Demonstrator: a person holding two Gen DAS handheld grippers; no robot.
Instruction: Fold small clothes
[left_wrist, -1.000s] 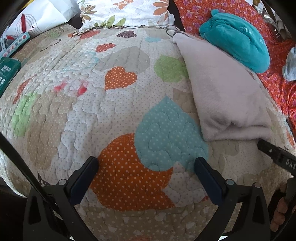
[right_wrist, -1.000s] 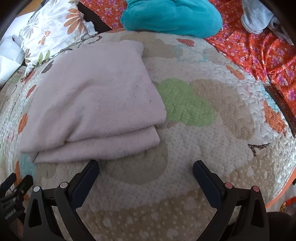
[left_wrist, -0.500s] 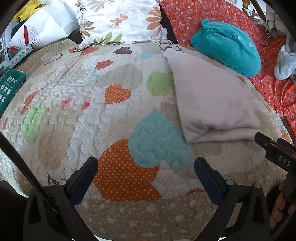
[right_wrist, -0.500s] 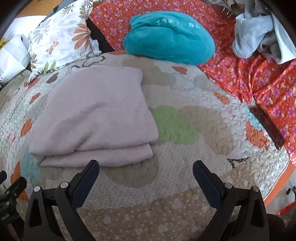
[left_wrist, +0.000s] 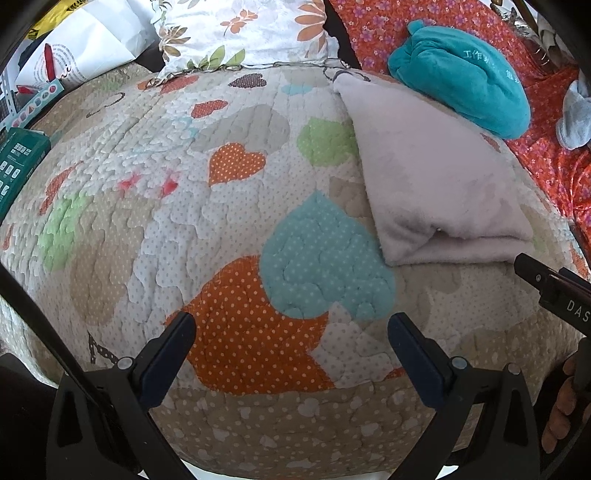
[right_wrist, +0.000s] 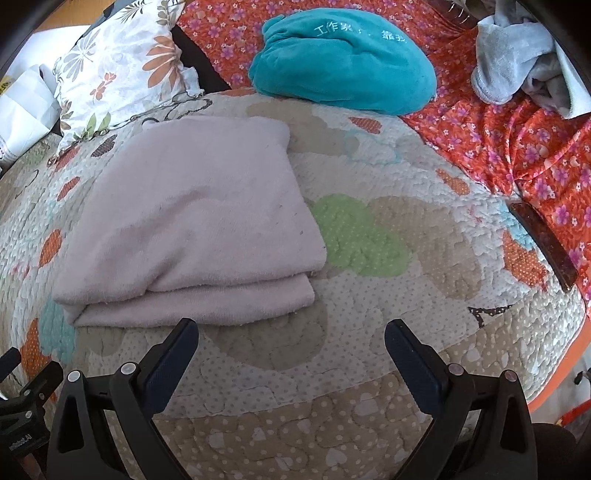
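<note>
I see the folded pink garment (right_wrist: 192, 229) flat on the quilt (right_wrist: 388, 295), just ahead-left of my right gripper (right_wrist: 291, 354). Both it and my left gripper (left_wrist: 291, 347) gape wide, holding nothing

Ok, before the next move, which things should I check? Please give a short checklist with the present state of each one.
1. Left gripper open and holding nothing: ok.
2. Right gripper open and holding nothing: ok.
3. Pink garment folded, lying flat on the quilt: ok.
4. Folded edges even: not ok, the lower layer sticks out at the near edge.
5. Next garment within reach: cannot tell; the grey clothes lie far back on the red sheet.
</note>
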